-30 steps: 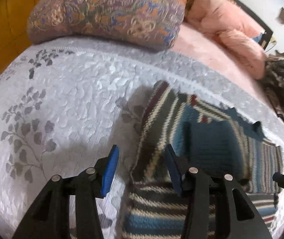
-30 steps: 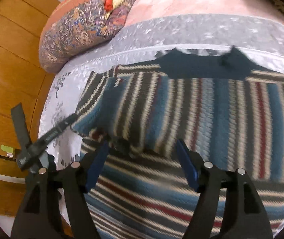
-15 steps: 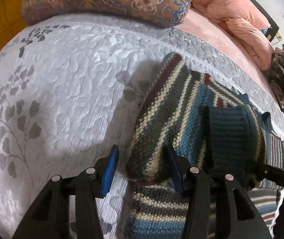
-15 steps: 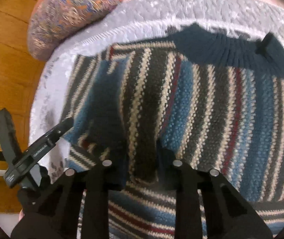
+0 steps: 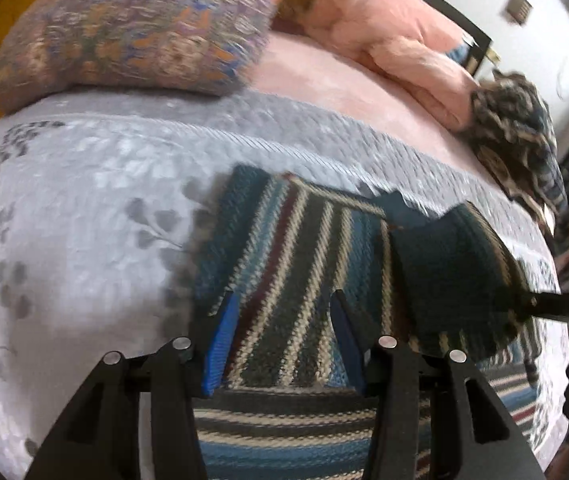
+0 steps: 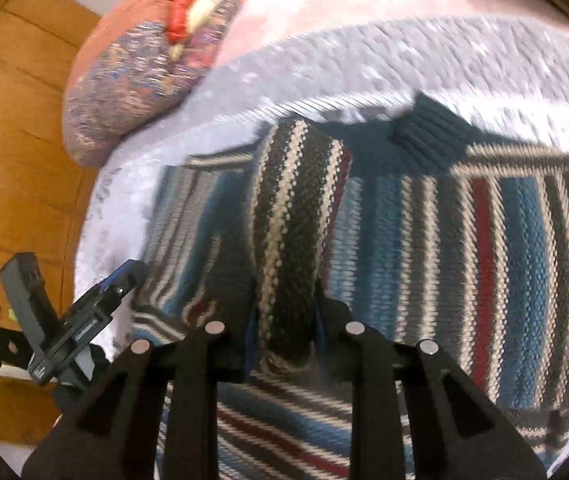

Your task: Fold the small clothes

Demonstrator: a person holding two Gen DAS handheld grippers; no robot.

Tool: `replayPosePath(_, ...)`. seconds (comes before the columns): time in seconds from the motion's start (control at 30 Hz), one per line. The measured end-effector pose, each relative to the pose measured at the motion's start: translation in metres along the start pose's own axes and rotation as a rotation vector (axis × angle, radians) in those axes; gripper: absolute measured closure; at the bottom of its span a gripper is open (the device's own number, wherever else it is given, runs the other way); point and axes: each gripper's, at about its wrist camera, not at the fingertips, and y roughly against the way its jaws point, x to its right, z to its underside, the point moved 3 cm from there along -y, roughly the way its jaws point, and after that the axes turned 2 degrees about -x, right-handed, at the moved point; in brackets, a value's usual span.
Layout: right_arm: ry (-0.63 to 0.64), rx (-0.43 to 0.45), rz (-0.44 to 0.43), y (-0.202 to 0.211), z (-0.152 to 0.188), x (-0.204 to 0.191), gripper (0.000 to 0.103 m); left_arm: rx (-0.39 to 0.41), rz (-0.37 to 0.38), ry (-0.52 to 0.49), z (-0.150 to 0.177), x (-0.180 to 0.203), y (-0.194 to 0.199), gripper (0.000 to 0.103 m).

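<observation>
A: Sweater [image 5: 296, 248] status? Striped knit, lies on the grey bedspread [image 5: 84, 200] of the bed, in front of the patterned pillow [image 5: 132, 28].

B: Mid-fold, I'd say. Left sleeve side is lifted and doubled over the body; the dark cuff [image 5: 456, 272] hangs raised off the sweater in the left wrist view. Collar [image 6: 428, 132] sits at the far edge, toward the pink blanket [image 5: 324, 80].

A: Right gripper [image 6: 284, 320]?

B: Fingers clenched on a bunched roll of the striped knit, cloth pinched right between them. Holding it up off the layer below.

A: Left gripper [image 5: 284, 340]?

B: Fingers spread apart, blue pads visible, the fold's edge lies between them but nothing is pinched. Released, as far as I can see.

A: Done so far?

B: One sleeve fold in progress, not laid flat yet. Lower part of the sweater, near the cameras, is spread out flat with stripes running crosswise.

A: Left to do?

B: Judging from this: set this fold down, fold the other side, then fold bottom to top. Other sleeve isn't clearly visible. There's a second dark knit heap [image 5: 520, 136] on the far right of the bed, probably still waiting.

A: So early stage?

B: Early, yes. Frames are blurry, though.
</observation>
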Motion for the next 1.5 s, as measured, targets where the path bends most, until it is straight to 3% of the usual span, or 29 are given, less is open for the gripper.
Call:
replayPosePath(0.13,-0.04,-0.036,0.03,-0.025,0.007,0.02,0.077,-0.054,-0.027,0.015,0.01,-0.003,-0.026,0.055)
replayPosePath(0.3,-0.054,-0.032,0.021,-0.03,0.01,0.026,0.077,-0.046,-0.038,-0.002,0.014,-0.002,-0.03,0.055)
replayPosePath(0.43,-0.031,0.0,0.115,-0.009,0.012,0.011,0.062,-0.062,-0.021,0.009,0.012,-0.003,-0.021,0.055)
replayPosePath(0.5,0.014,0.056,0.177,0.011,0.016,-0.002,0.062,-0.043,-0.003,0.009,0.009,-0.003,-0.01,0.055)
replayPosePath(0.6,0.102,0.066,0.15,0.022,0.02,-0.036,0.059,-0.03,0.024,0.007,0.006,-0.003,-0.001,0.054)
replayPosePath(0.73,0.193,-0.006,0.15,-0.007,0.021,-0.074,0.054,-0.067,0.029,0.027,0.008,-0.007,-0.015,0.054)
replayPosePath(0.8,0.214,-0.025,0.19,-0.024,0.02,-0.083,0.05,-0.09,0.031,0.043,0.012,-0.011,-0.025,0.054)
replayPosePath(0.9,0.236,-0.055,0.262,-0.051,0.016,-0.092,0.034,-0.08,0.049,0.038,0.016,-0.014,-0.031,0.054)
replayPosePath(1.07,0.285,-0.073,0.394,-0.08,0.018,-0.088,0.031,-0.076,0.051,0.029,0.019,-0.014,-0.032,0.054)
replayPosePath(1.17,0.306,-0.052,0.424,-0.08,0.02,-0.085,0.043,-0.075,0.051,0.028,0.019,-0.015,-0.031,0.054)
replayPosePath(1.2,0.307,-0.05,0.425,-0.078,0.02,-0.084,0.052,-0.076,0.051,0.029,0.019,-0.015,-0.031,0.054)
replayPosePath(1.23,0.293,-0.044,0.427,-0.073,0.018,-0.08,0.07,-0.077,0.048,0.029,0.019,-0.014,-0.031,0.054)
replayPosePath(1.27,0.276,-0.041,0.43,-0.069,0.016,-0.075,0.078,-0.078,0.047,0.029,0.019,-0.014,-0.032,0.054)
replayPosePath(1.43,0.147,-0.025,0.21,-0.035,0.012,-0.049,0.096,-0.08,0.033,0.031,0.018,-0.013,-0.033,0.054)
replayPosePath(1.5,0.108,0.007,0.179,-0.018,0.014,-0.039,0.095,-0.079,0.028,0.028,0.018,-0.013,-0.033,0.054)
